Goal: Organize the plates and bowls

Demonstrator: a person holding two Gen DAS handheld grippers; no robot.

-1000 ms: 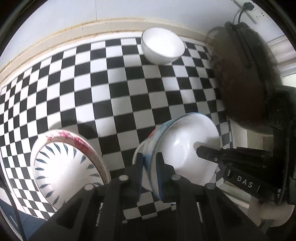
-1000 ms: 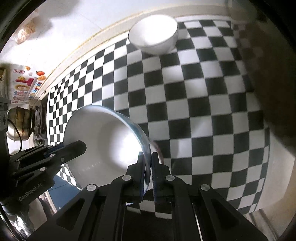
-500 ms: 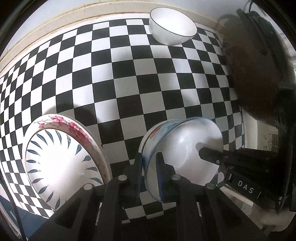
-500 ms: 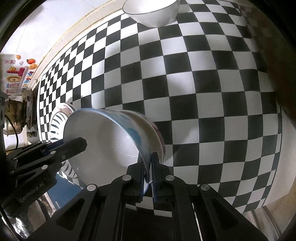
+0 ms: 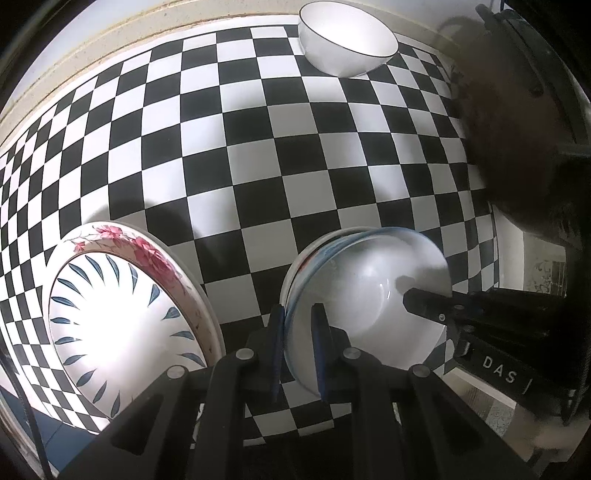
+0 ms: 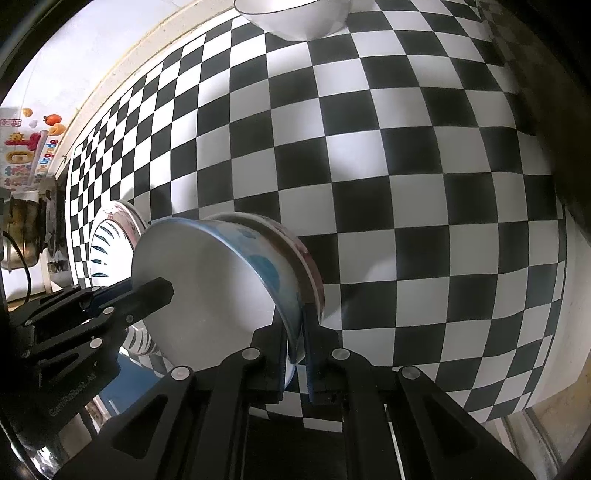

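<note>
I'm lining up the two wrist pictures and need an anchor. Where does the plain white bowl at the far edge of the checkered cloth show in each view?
Left wrist: the white bowl sits at top, right of centre, on the checkered cloth near the wall.
Right wrist: the bowl is at the top edge, centre, cut off by the frame.
Shared landmark: the blue-patterned bowl that both grippers hold by its rim.

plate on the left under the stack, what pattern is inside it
Dark blue leaf strokes radiating around a white centre, on the plate; clearest in the left wrist view.
</note>
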